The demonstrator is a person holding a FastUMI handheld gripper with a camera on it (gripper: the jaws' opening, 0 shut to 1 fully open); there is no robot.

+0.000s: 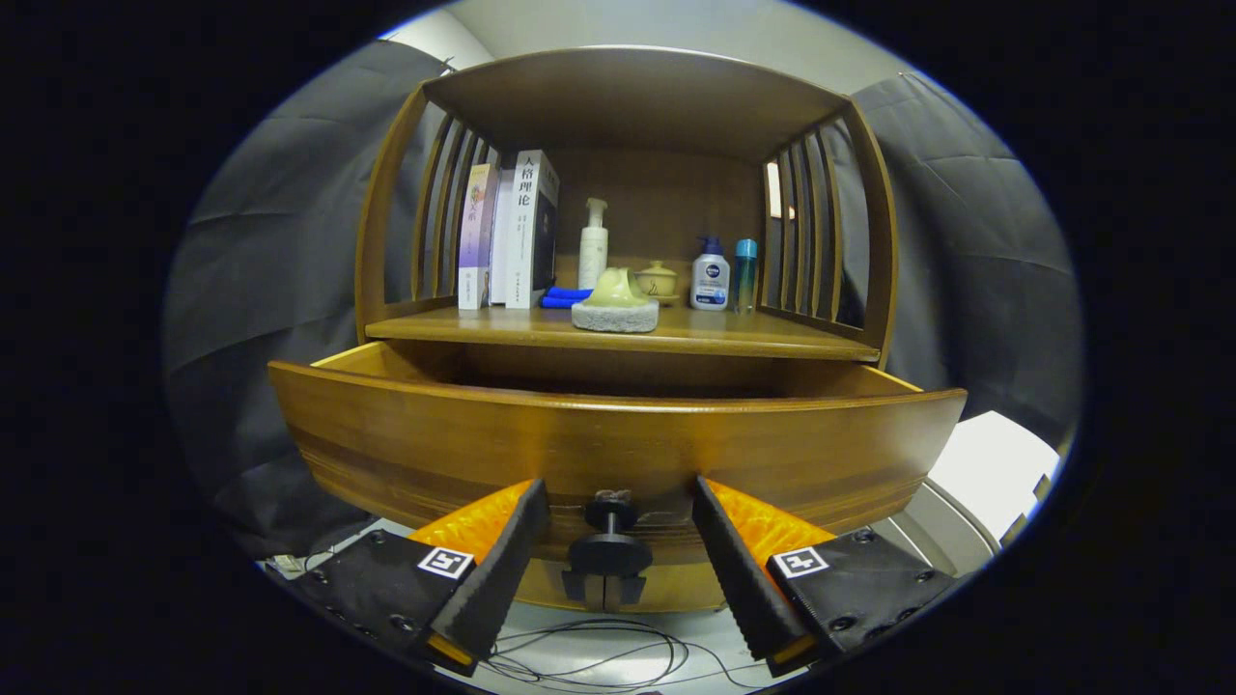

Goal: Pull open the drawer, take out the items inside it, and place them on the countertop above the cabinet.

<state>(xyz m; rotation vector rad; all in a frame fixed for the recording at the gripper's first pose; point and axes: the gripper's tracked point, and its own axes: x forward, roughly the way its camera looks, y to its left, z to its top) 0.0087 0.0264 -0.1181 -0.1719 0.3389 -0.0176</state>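
Note:
The wooden drawer (618, 439) stands pulled out from the cabinet, its front panel close ahead of me. Its dark knob (609, 541) sits between my two fingers, and neither finger touches it. My gripper (618, 526) is open, with the left fingertip (526, 512) and the right fingertip (710, 512) well apart on either side of the knob. The drawer's high front hides its inside, so its contents are out of sight. Above it lies the countertop (772, 338).
On the countertop stand books (512, 232), a white pump bottle (593, 246), a pale green object on a grey base (616, 304), a blue cloth (565, 296), a small lidded cup (658, 280), a lotion bottle (711, 275) and a teal bottle (745, 275). Cables (599, 656) lie below.

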